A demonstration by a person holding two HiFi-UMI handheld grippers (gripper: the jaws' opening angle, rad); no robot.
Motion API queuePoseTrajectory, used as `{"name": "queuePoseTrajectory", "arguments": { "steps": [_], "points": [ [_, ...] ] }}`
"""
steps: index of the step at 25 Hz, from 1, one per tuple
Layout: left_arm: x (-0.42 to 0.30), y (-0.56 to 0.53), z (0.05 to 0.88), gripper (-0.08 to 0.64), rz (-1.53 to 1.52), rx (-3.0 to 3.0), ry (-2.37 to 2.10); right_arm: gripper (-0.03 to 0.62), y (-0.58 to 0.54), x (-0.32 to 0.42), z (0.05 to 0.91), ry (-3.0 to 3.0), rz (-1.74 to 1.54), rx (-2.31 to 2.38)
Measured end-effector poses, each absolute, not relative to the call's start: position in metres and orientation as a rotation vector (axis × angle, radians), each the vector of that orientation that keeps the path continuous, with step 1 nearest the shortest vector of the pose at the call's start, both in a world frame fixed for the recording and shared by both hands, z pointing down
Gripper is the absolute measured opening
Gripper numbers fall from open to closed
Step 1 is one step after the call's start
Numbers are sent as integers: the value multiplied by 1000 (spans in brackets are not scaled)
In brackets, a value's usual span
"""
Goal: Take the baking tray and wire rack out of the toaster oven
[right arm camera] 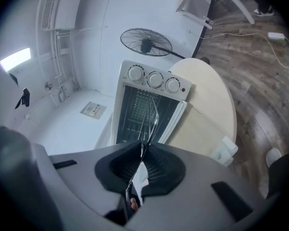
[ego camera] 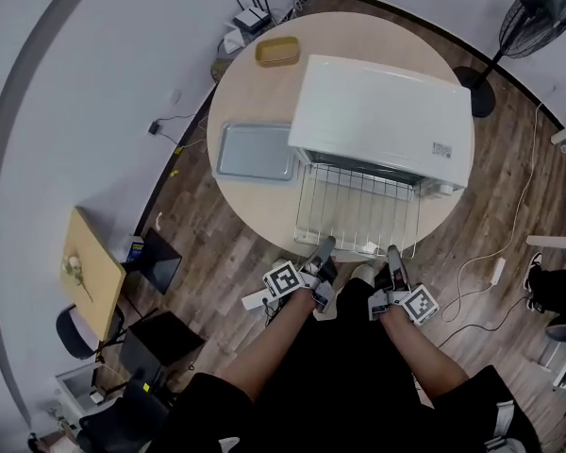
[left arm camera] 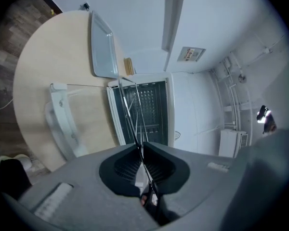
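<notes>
The white toaster oven (ego camera: 382, 121) stands on the round wooden table (ego camera: 255, 92) with its door (left arm camera: 62, 124) folded down. The wire rack (ego camera: 358, 210) sticks out of the oven's mouth over the table's near edge, held level. My left gripper (ego camera: 323, 248) is shut on the rack's near edge at the left, and my right gripper (ego camera: 393, 253) is shut on it at the right. In both gripper views the rack's wires (left arm camera: 132, 114) (right arm camera: 151, 117) run edge-on from the closed jaws toward the dark oven cavity (right arm camera: 139, 109). The grey baking tray (ego camera: 255, 151) lies on the table left of the oven.
A yellow dish (ego camera: 277, 51) sits at the table's far side. A standing fan (ego camera: 538, 8) is at the far right, with cables and a power strip (ego camera: 497, 270) on the wooden floor. A small wooden side table (ego camera: 90, 272) and a chair stand at the left.
</notes>
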State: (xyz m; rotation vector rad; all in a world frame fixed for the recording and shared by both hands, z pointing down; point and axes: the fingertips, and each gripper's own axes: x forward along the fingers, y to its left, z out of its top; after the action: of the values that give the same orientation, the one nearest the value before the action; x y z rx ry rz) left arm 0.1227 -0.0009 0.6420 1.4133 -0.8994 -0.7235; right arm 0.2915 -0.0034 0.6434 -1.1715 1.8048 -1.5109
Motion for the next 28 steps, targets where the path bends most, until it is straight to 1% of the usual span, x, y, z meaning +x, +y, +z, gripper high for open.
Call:
{"name": "queuePoseTrajectory", "arguments": {
  "steps": [4,9,16,22,28],
  "points": [
    [104,31,642,26,-595,1473,-919,14,11,272,627,1933,-1459,-1121],
    [68,56,646,26,-611,1439,-908,14,23,231,625,1976,-1463,-1125],
    [6,64,656,26,-645,1427,-883,15,31,177,646,2004,-1523,-1231],
    [-101,68,639,26,-703,1393,-884,14,26,64,618,2068,-1488,-1165],
    [-181,67,628,26,-785,1334,-930,18,19,-15,612,2083,-1494,-1115]
  ]
}}
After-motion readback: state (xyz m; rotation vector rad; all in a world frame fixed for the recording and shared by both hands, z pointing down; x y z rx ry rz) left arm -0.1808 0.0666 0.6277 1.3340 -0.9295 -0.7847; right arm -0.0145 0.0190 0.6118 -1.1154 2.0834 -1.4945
